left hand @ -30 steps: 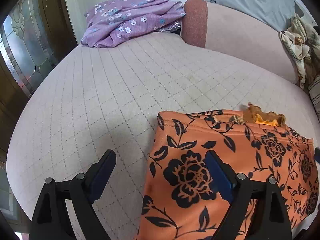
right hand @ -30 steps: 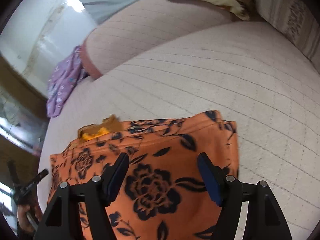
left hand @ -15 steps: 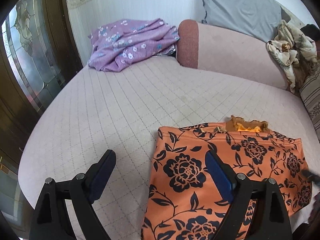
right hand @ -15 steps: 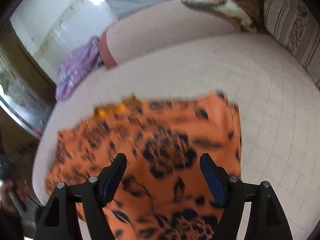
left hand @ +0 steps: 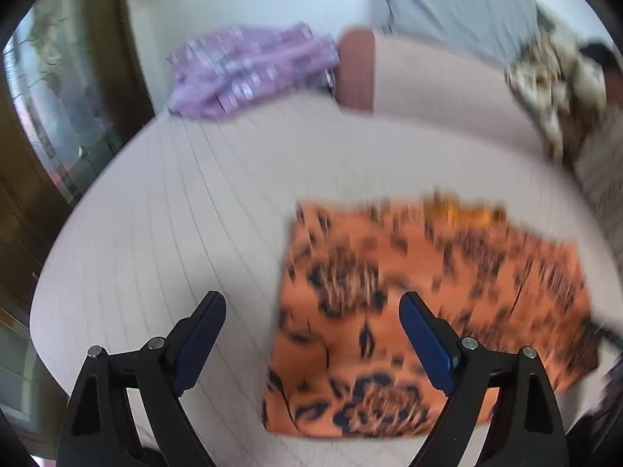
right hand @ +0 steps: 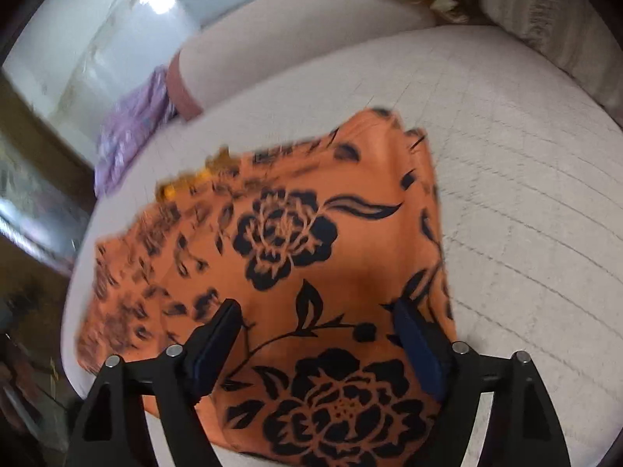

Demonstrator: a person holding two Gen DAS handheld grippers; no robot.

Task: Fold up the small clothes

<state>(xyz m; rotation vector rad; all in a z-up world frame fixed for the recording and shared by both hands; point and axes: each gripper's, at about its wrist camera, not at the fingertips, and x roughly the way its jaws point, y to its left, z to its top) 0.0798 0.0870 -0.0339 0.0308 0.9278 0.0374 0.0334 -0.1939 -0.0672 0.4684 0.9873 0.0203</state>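
Both grippers have drawn back, fingers spread, right's just widening, above the orange garment (right hand: 350, 257).

Home bedroom — quilted bed (left hand: 187, 210), pillows (left hand: 459, 7), strewn clothes (left hand: 249, 66)

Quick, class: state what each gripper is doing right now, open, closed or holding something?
Left gripper: open, holding nothing, above the orange floral garment.
Right gripper: open, jaws have just been opening, nothing gripped, over the garment.

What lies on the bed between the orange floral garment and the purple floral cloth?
Nothing: in the left wrist view, only bare quilted bed cover separates the orange floral garment from the purple floral cloth.
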